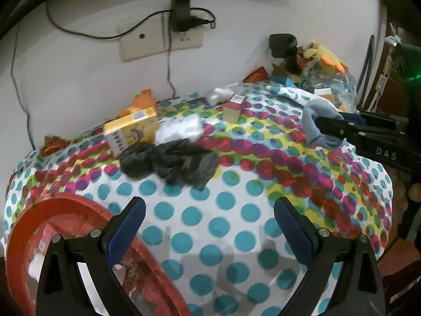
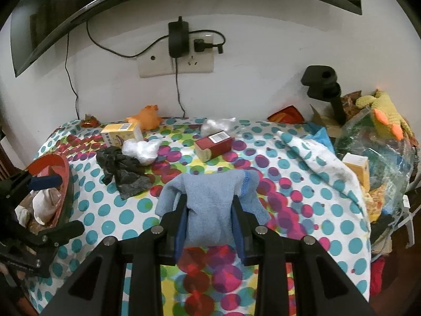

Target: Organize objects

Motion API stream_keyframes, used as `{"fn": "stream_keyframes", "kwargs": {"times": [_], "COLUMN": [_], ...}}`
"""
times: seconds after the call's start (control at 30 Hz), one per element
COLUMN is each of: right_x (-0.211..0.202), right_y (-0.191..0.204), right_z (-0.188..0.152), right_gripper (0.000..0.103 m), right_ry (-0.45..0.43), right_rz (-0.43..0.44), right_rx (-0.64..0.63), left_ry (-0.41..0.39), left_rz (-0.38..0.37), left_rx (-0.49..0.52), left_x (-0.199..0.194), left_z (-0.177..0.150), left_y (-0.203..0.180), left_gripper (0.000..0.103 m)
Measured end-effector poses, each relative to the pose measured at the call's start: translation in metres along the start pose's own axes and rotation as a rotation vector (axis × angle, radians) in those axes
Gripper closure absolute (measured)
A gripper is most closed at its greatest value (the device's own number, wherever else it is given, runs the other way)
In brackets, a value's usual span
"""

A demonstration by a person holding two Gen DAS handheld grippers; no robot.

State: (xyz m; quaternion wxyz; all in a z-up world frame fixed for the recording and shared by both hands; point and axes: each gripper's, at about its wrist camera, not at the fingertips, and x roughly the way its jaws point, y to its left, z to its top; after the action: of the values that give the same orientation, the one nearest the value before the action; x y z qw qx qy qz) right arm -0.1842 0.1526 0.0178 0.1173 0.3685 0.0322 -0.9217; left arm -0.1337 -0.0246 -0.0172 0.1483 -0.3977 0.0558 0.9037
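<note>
At far left, a red basin on the edge of the polka-dot cloth, already holding white and pale scraps, with the left gripper poised just beside its rim, fingers spread wide and gripping nothing. Further along, toward the wall, a yellow box, a crumpled black bag touching a white wad, then a red box lying on its side near the middle. Right of centre, clamped between the narrowed fingers of the right gripper, a light-blue sock, folded over the fingertips and draped down both sides, long axis running roughly away from the camera (whether lifted clear of the cloth or resting on it cannot be told). At far right, a heap of plastic bags topped by a knitted toy. Judged from the layout: basin well apart from the sock and off to the holding gripper's left, so a leftward carry across the cloth probably required, or a hand-over to the idle left gripper, far nearer the basin.
</note>
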Motion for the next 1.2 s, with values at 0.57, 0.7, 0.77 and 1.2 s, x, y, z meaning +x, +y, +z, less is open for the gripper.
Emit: {"fn": "stream_keyframes", "kwargs": {"times": [0.57,0.7,0.77,1.2], "right_x": [-0.01,-0.005,-0.004,0.01], "right_y": [-0.04,-0.04,-0.038,0.012], "right_z": [0.002,0.0,-0.001,0.004], "right_gripper": [0.071,0.071,0.071,0.071], "right_ry": [-0.019,-0.017,-0.02,-0.034], "right_rz": [-0.045,-0.024,-0.008,0.119], "right_rx": [0.044,0.054,0.057,0.022], "left_ry": [-0.006,0.005,0.013,0.027], "left_rz": [-0.109,-0.109,-0.113,0.061], "left_rx": [0.076,0.065,0.049,-0.033], "left_x": [0.035,0.037,0.036,-0.009], "left_z": [0.043,0.042,0.041,0.027], "left_y": [-0.051,-0.047,-0.045,-0.01], "left_gripper": [0.005,0.005,0.005,0.005]}}
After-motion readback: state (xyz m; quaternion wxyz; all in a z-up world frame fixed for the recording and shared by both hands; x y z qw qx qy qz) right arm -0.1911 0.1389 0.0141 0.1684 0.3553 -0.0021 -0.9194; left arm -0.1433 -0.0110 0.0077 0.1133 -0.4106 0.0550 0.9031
